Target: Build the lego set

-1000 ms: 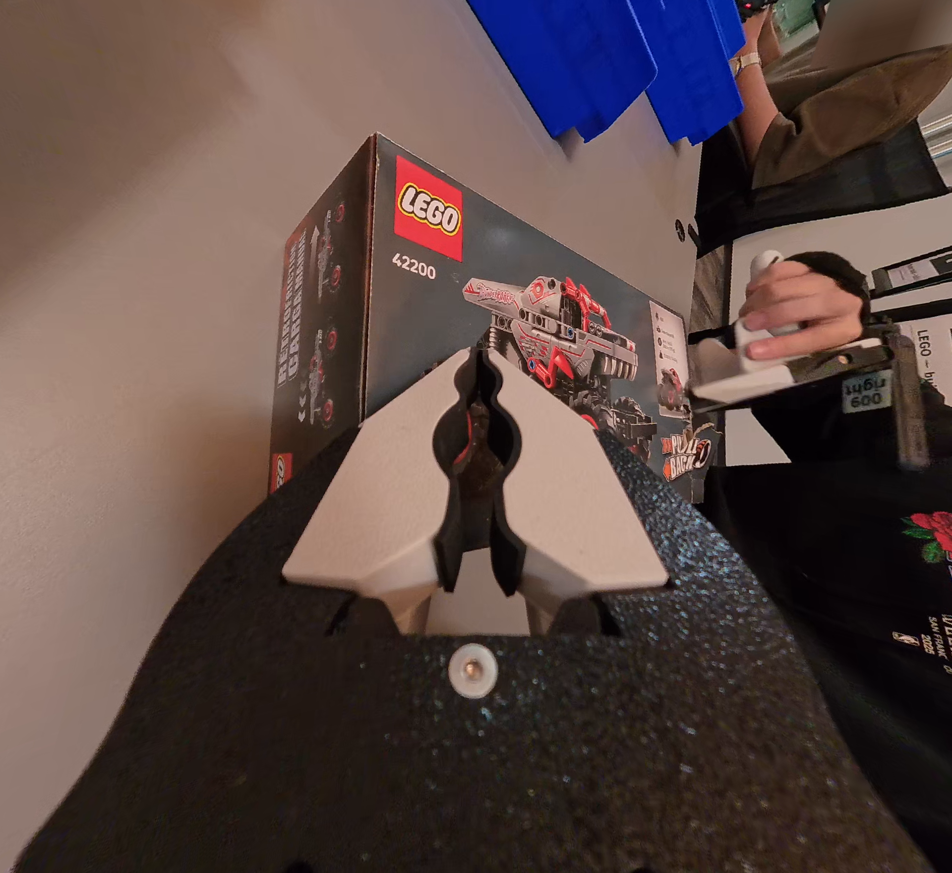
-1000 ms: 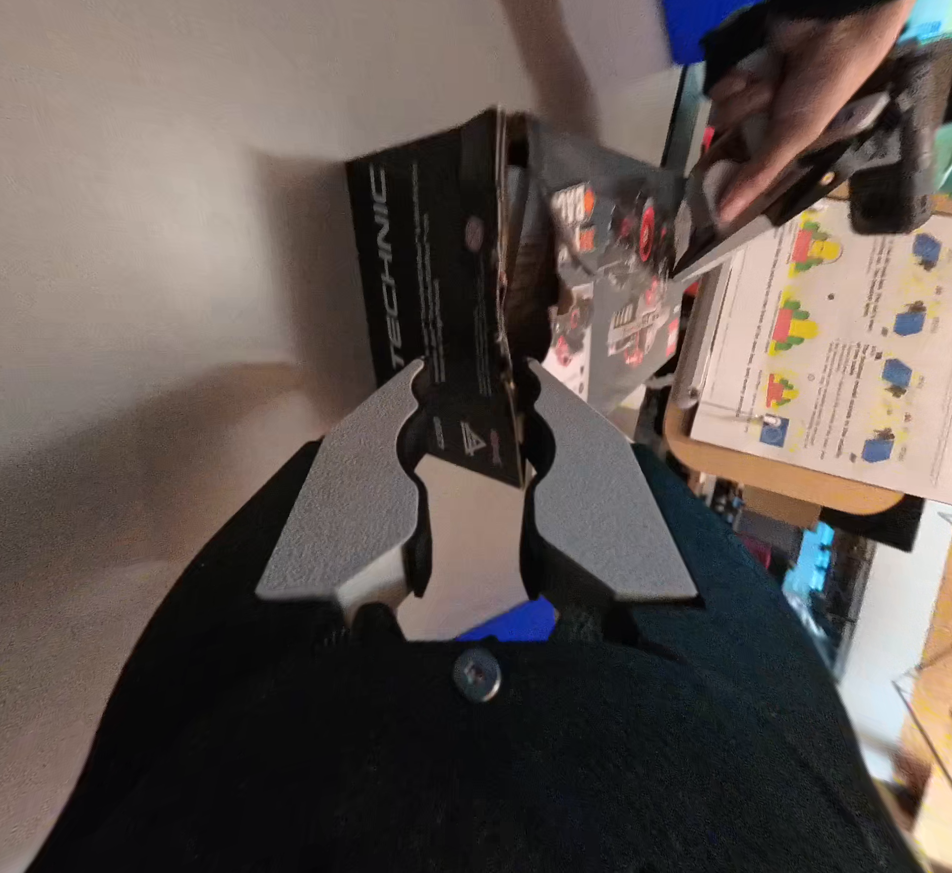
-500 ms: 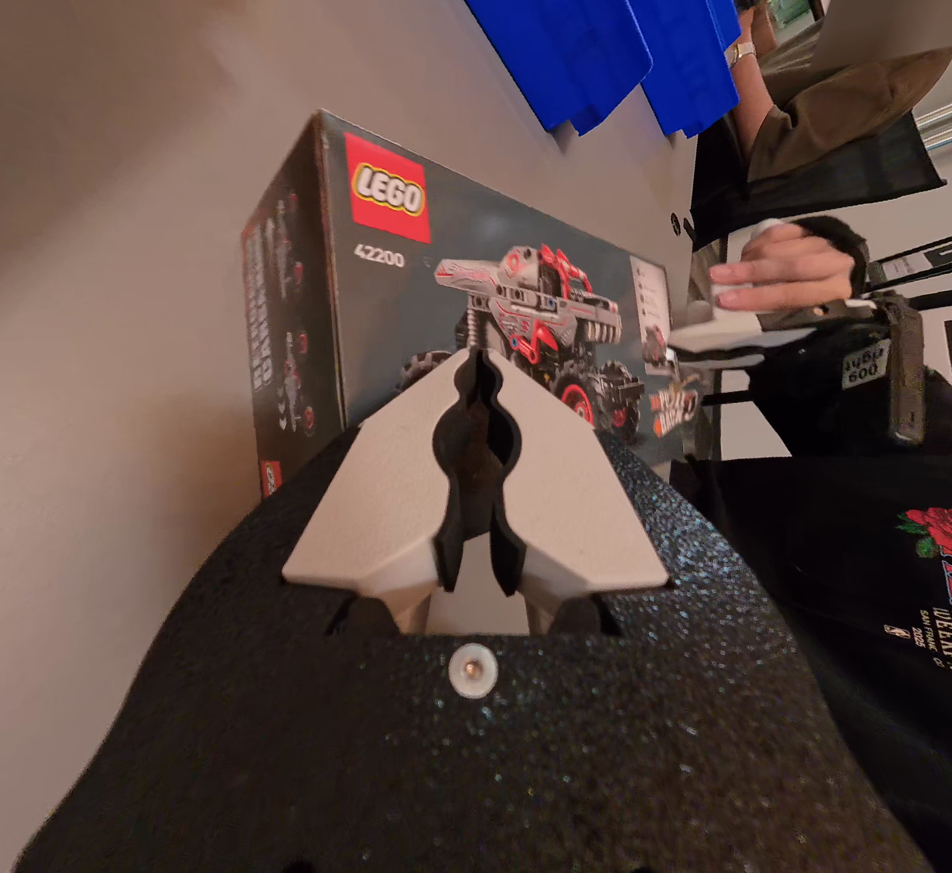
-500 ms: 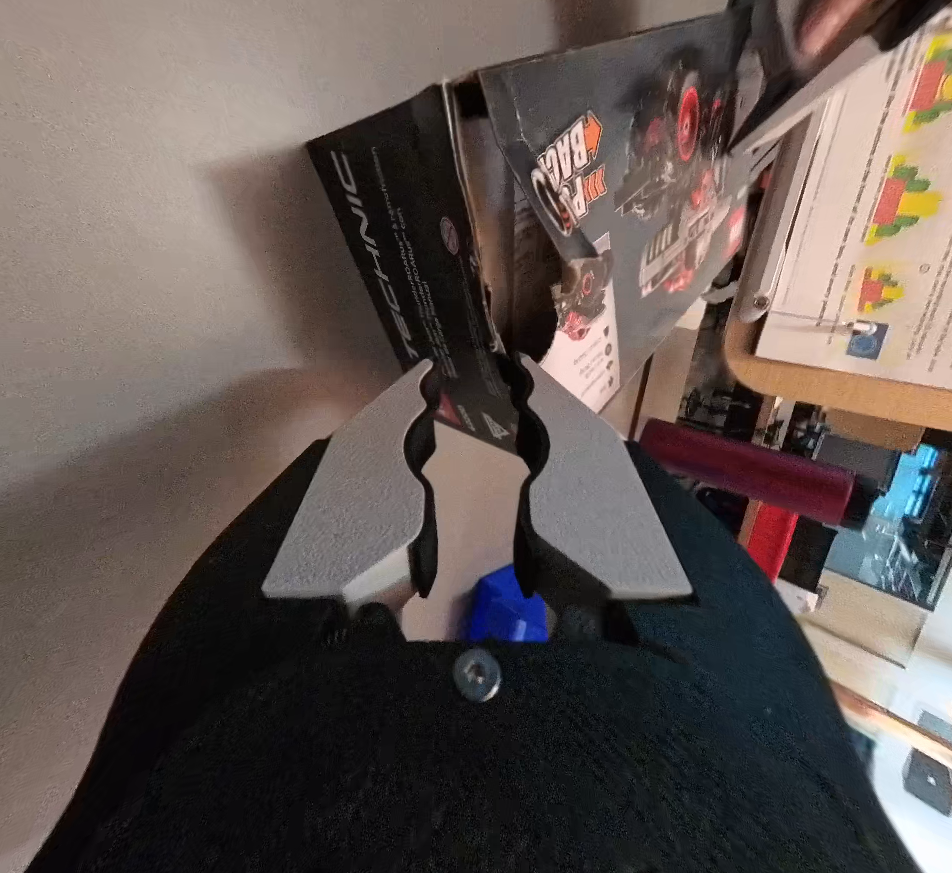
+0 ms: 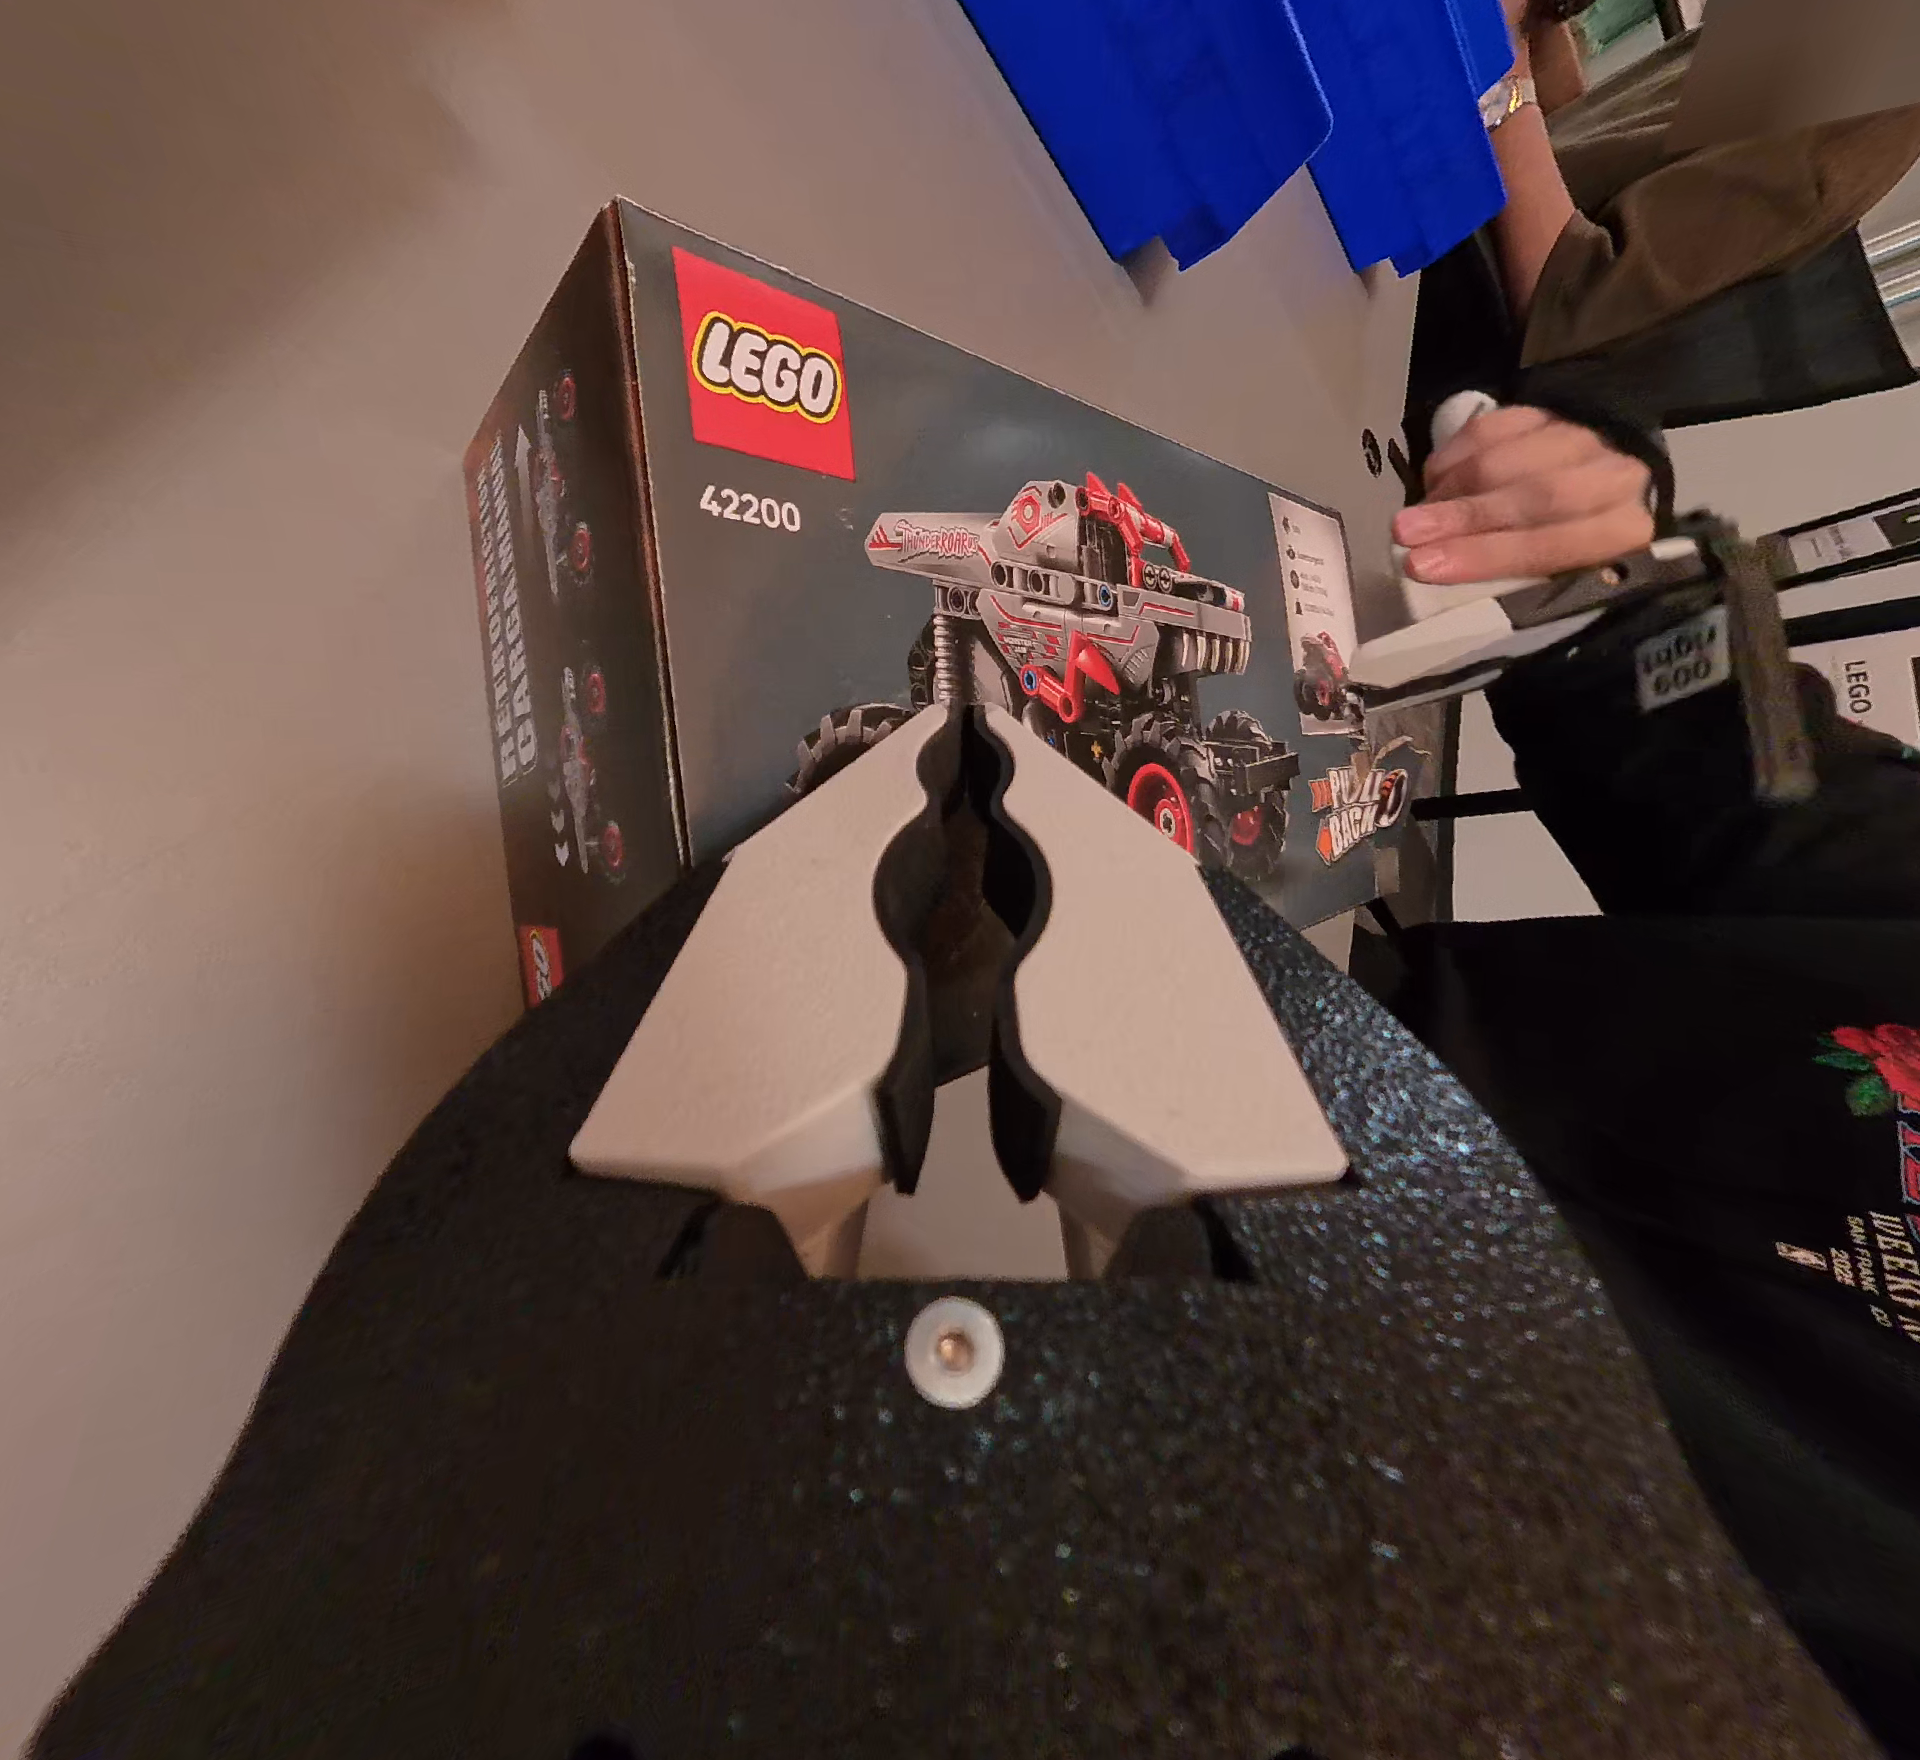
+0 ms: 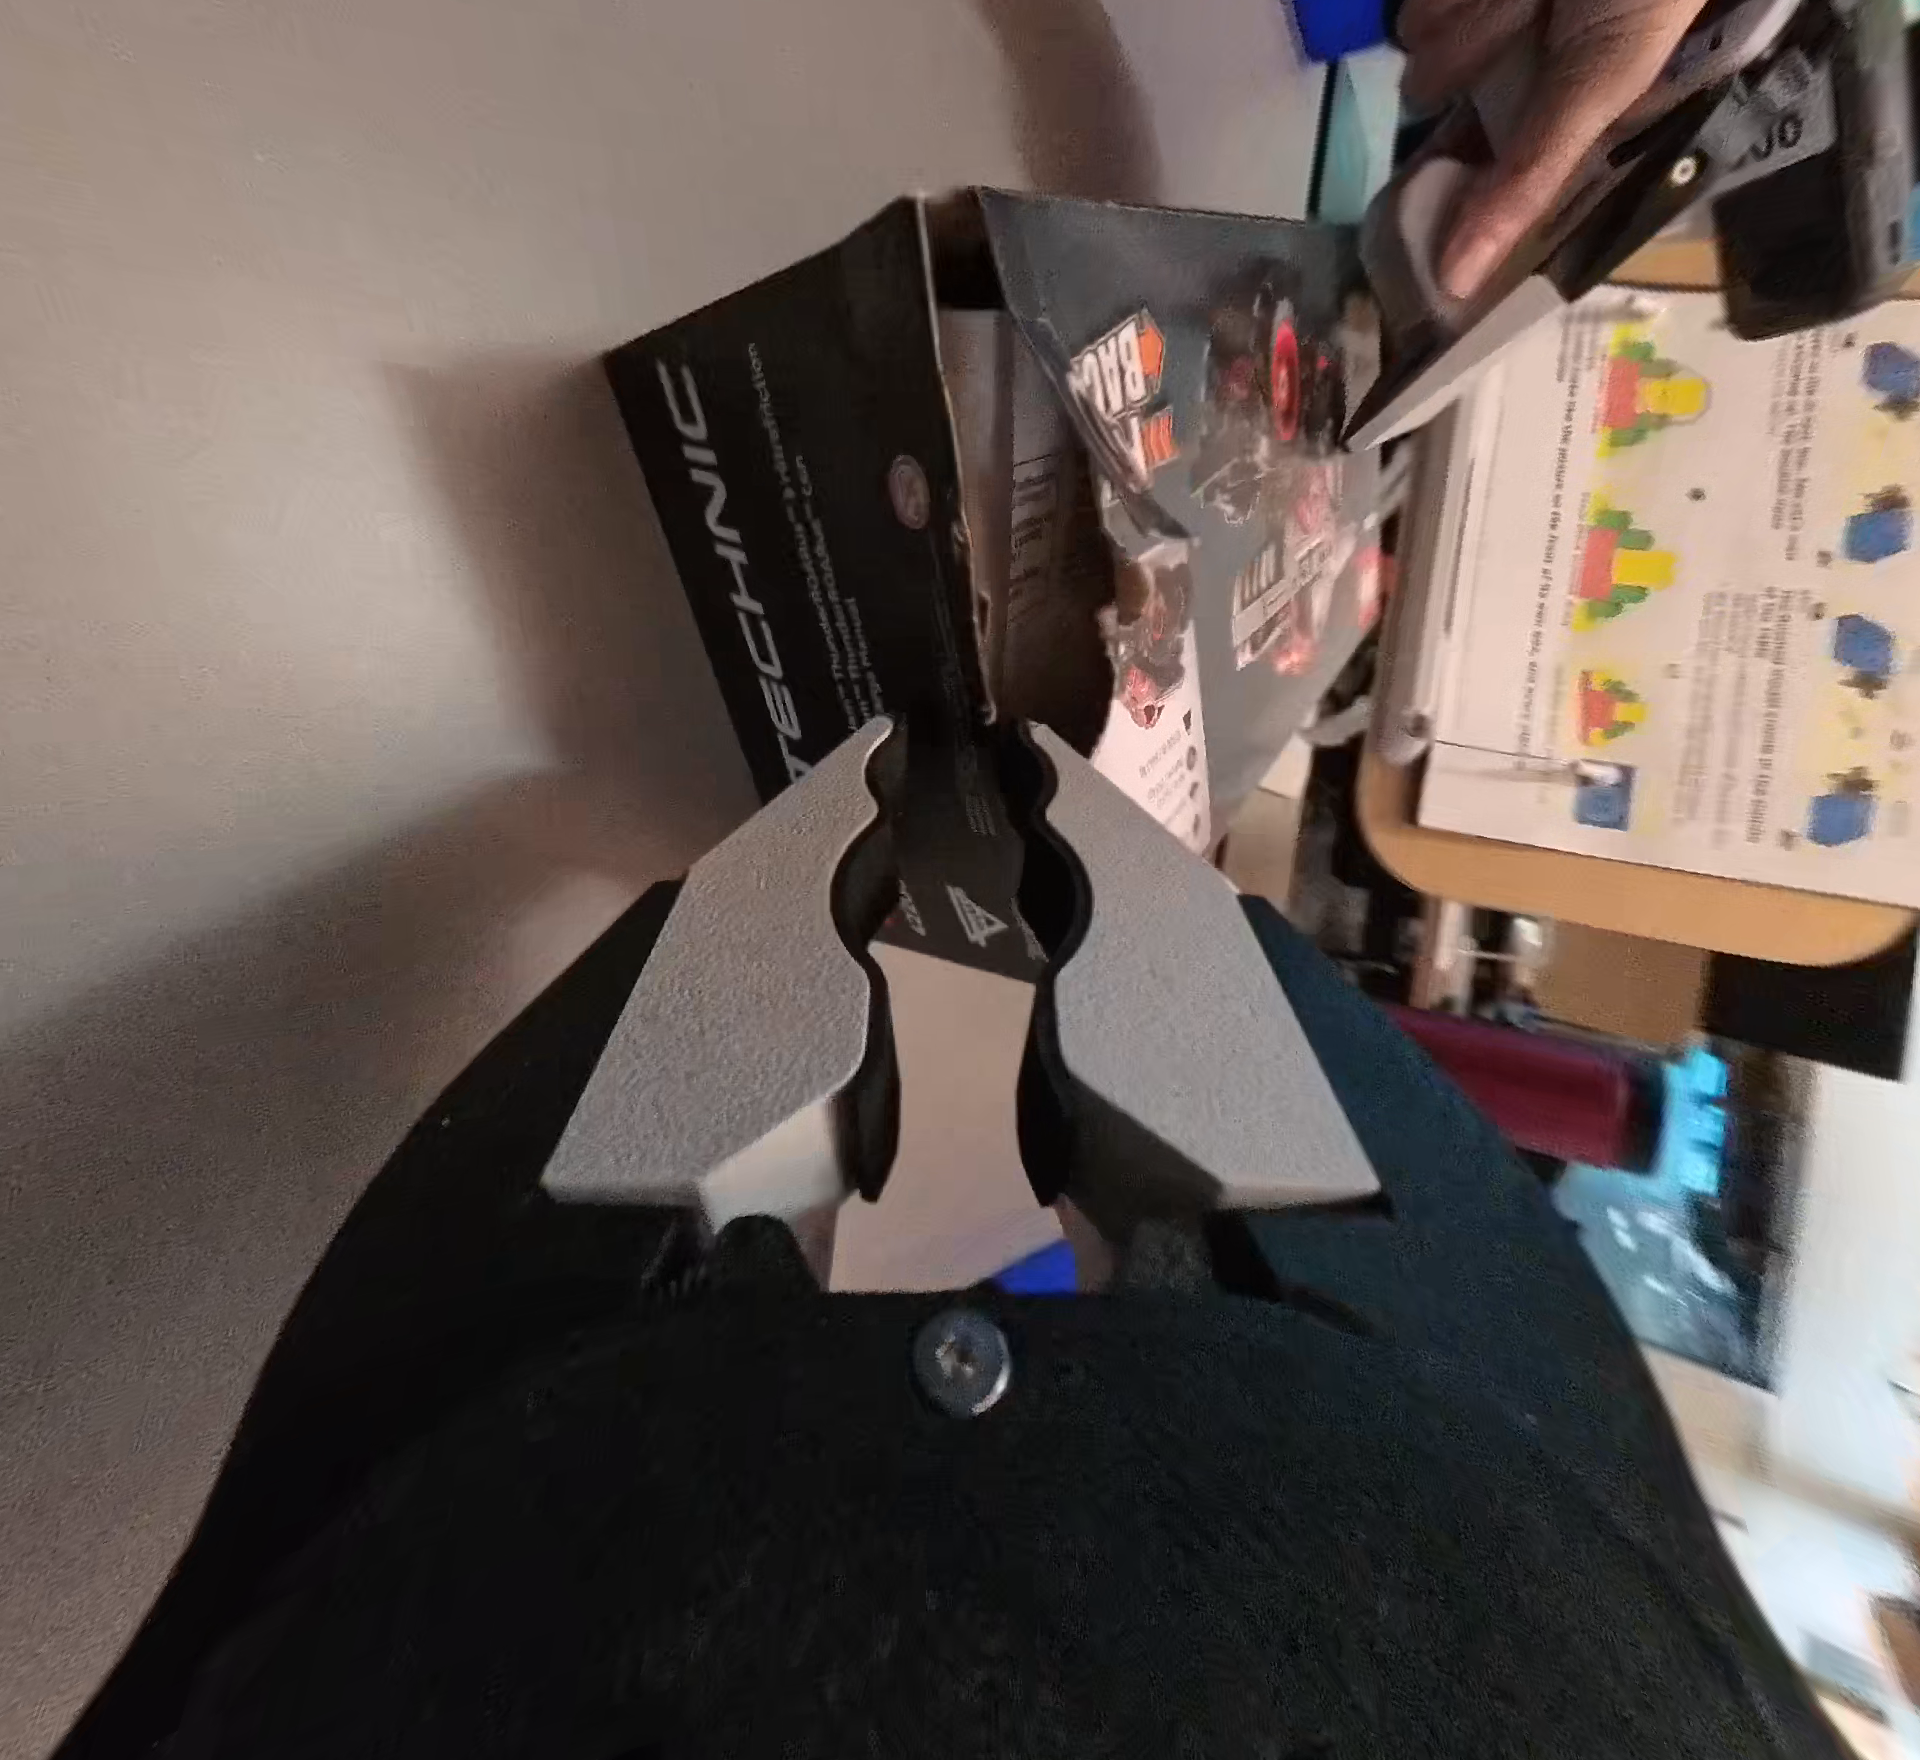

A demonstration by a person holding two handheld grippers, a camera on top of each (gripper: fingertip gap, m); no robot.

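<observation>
The dark Lego box (image 5: pixel 935 588) with a red logo and a monster truck picture stands on the pale table. My left gripper (image 5: pixel 961 728) is shut on the box's near edge, with a strip of cardboard between its pads. In the right wrist view the box's end (image 6: pixel 790 505) is open. My right gripper (image 6: pixel 966 734) is shut on the black end flap (image 6: pixel 971 837). The left gripper also shows there at the upper right, its tips (image 6: pixel 1371 427) on the box's front panel. The right gripper shows in the left wrist view (image 5: pixel 1382 671) at the box's far end.
Blue plastic bins (image 5: pixel 1195 27) lie beyond the box. A second person (image 5: pixel 1714 256) is at the upper right. A printed instruction sheet on a wooden board (image 6: pixel 1662 619) lies right of the box. A dark red cylinder (image 6: pixel 1507 1097) lies below it.
My right gripper's jaws have closed down onto the end flap after standing wider half a second ago. The box has swung back and sits nearer the view's middle. The left gripper stays shut.
</observation>
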